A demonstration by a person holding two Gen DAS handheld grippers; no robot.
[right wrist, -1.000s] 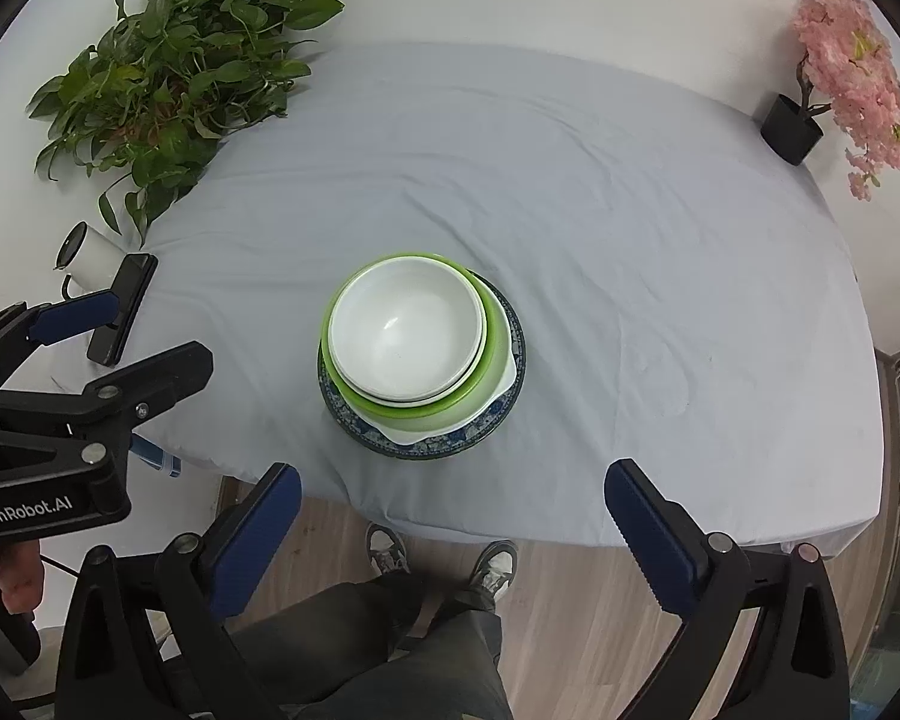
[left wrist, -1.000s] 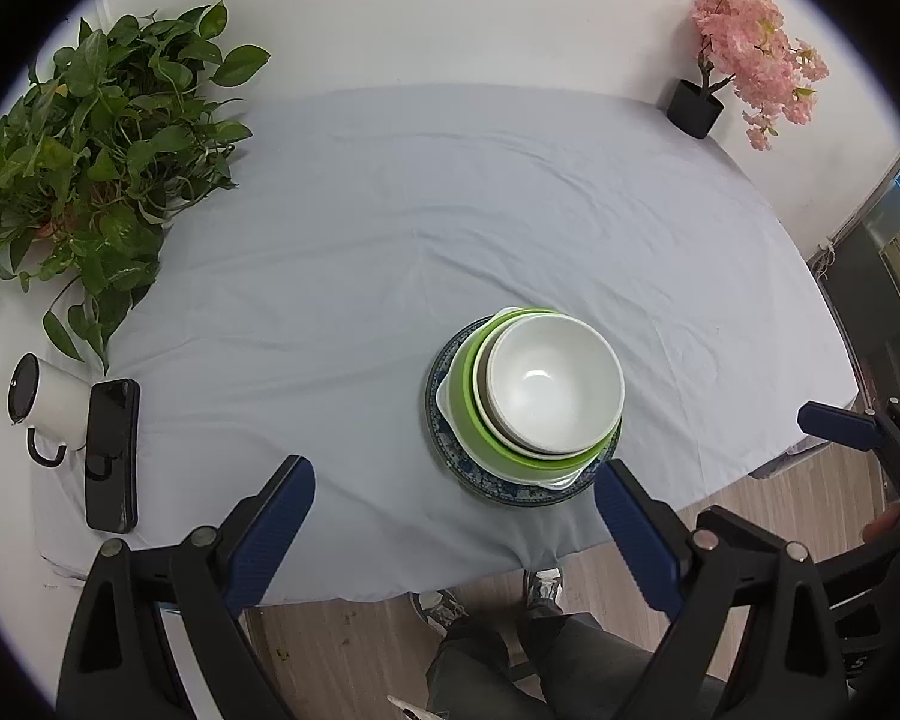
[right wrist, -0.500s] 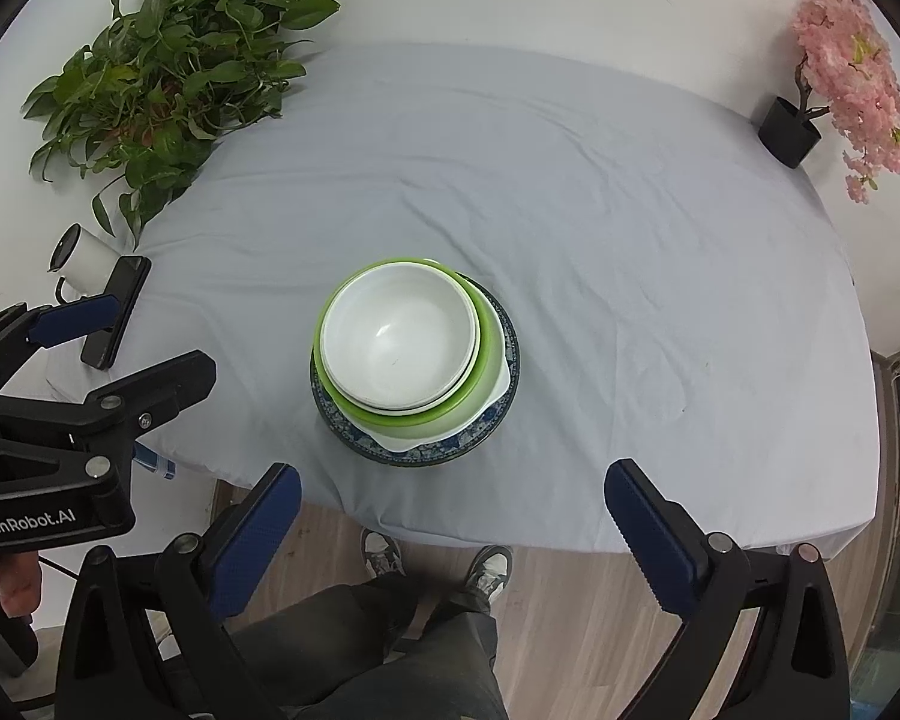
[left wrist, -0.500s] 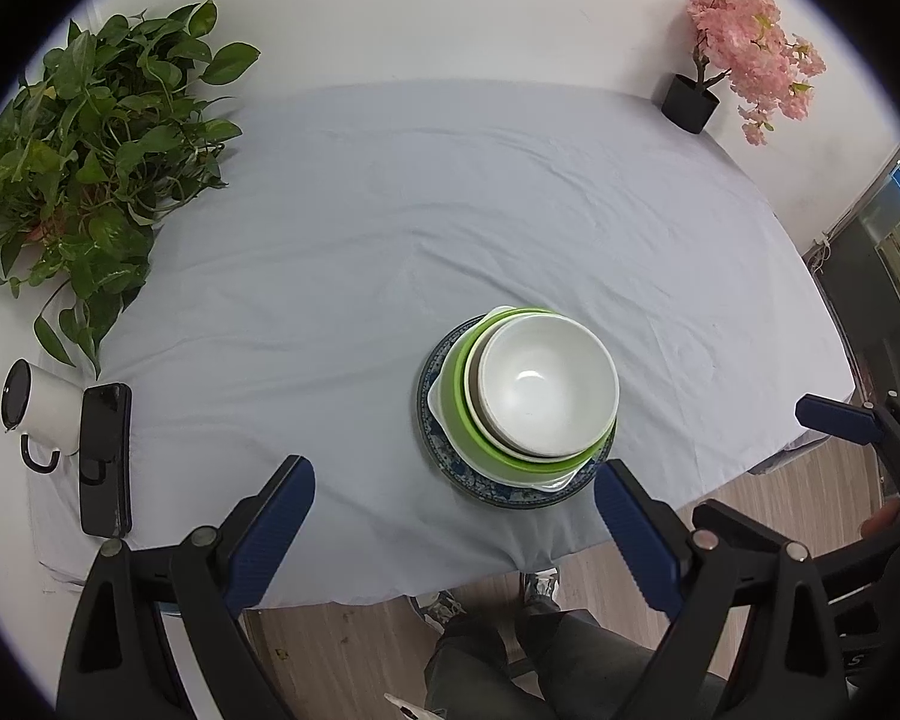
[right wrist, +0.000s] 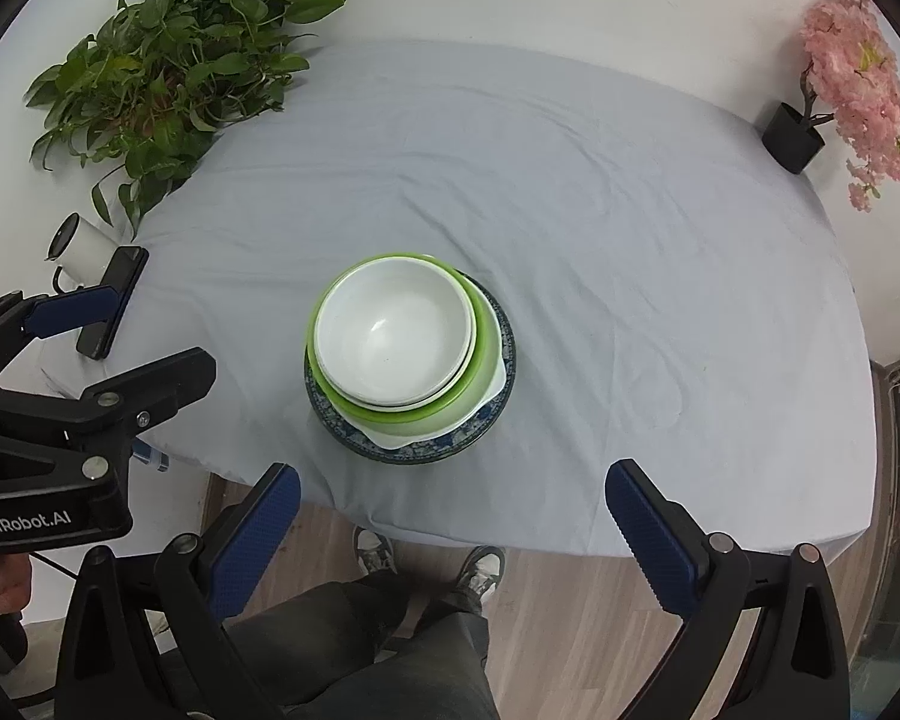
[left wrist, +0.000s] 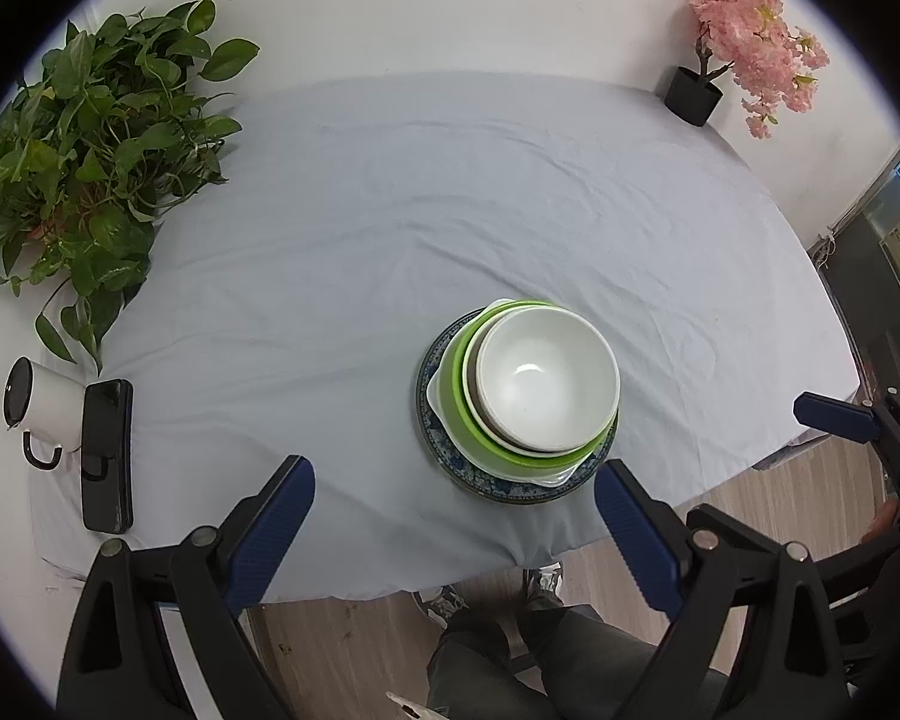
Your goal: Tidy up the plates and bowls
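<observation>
Where the left wrist camera looks down, the left gripper [left wrist: 453, 516] hangs with its blue fingers spread wide and empty above the near edge of a table [left wrist: 342, 228] in grey cloth – a white bowl [left wrist: 546, 381] sits nested in a green bowl [left wrist: 459, 402] on a blue patterned plate [left wrist: 429, 420], just ahead. From the right wrist camera, the right gripper [right wrist: 450, 525] is likewise wide apart and empty, the same stack near the table's front – a phone [right wrist: 114, 300] lies far left
</observation>
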